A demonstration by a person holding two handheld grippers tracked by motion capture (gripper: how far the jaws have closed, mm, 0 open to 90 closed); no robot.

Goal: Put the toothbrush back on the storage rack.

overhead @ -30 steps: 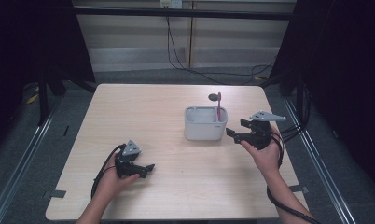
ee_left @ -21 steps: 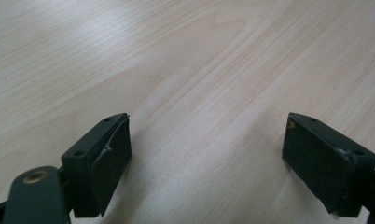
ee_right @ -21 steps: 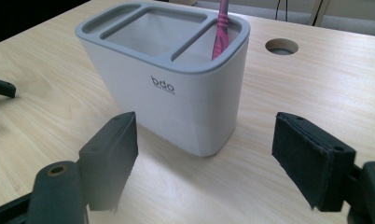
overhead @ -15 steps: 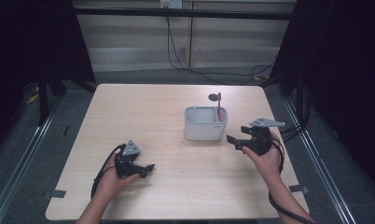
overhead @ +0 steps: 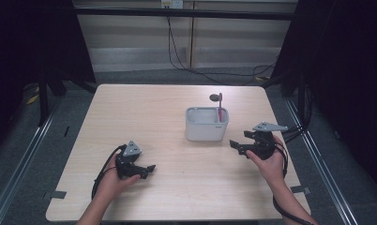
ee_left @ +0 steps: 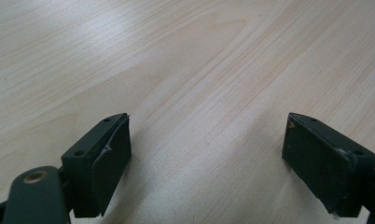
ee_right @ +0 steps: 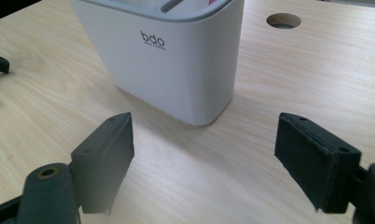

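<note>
A: Left gripper (overhead: 147, 169) near desk's (overhead: 144, 117) front edge, jaws spread, empty. Right gripper (overhead: 237, 144) spread, empty, just beside bin (overhead: 206, 124).

B: Bin mid-desk, right; 1 pink stick (overhead: 220, 107) inside. Risk: right jaws could nudge and tip it.

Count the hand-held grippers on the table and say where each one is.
2. The left hand-held gripper sits near the front-left of the light wooden table; the right hand-held gripper is beside the white rectangular plastic container.

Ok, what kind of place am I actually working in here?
Probably a lab-style recording bench, not a home: a bare wooden table ringed by dark curtains, loose cables along the floor behind it, and just one white bin on the table.
</note>
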